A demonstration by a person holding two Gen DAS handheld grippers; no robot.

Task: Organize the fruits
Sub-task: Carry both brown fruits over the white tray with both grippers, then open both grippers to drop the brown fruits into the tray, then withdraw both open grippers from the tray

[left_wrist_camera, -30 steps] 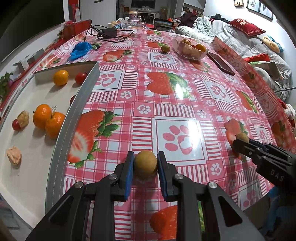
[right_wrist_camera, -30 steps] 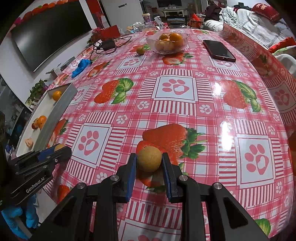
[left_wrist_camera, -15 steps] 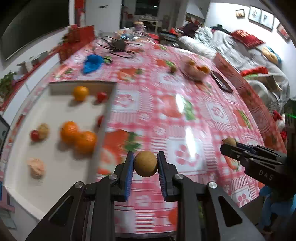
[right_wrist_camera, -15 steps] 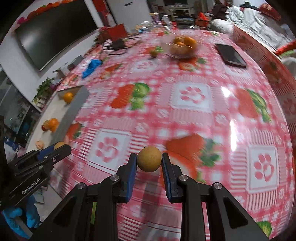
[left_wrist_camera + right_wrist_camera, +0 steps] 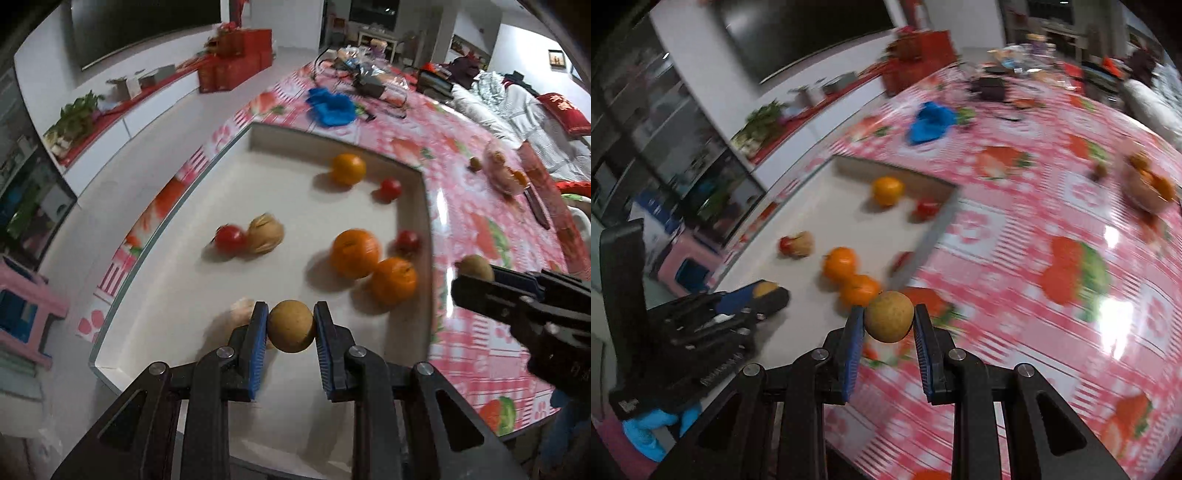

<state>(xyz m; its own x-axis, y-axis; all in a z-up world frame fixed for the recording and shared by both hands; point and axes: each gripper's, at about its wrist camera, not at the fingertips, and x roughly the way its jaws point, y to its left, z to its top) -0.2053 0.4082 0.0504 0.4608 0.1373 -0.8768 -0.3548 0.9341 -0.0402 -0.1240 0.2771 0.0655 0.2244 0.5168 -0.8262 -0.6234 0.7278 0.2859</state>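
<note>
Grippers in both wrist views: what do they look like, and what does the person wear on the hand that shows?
Both are matte black frames with silver pivot bolts. The left gripper and right gripper each carry two ribbed blue pads. In the right wrist view the left gripper's side bears small white lettering, too blurred to read. The hand beneath it wears a blue glove. No cables show.

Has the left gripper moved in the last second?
Yes. The left gripper, shut on its brown fruit, has gone from over the tablecloth to over the white tray.

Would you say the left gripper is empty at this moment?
No, the left gripper is shut on a round brown fruit above the tray.
</note>
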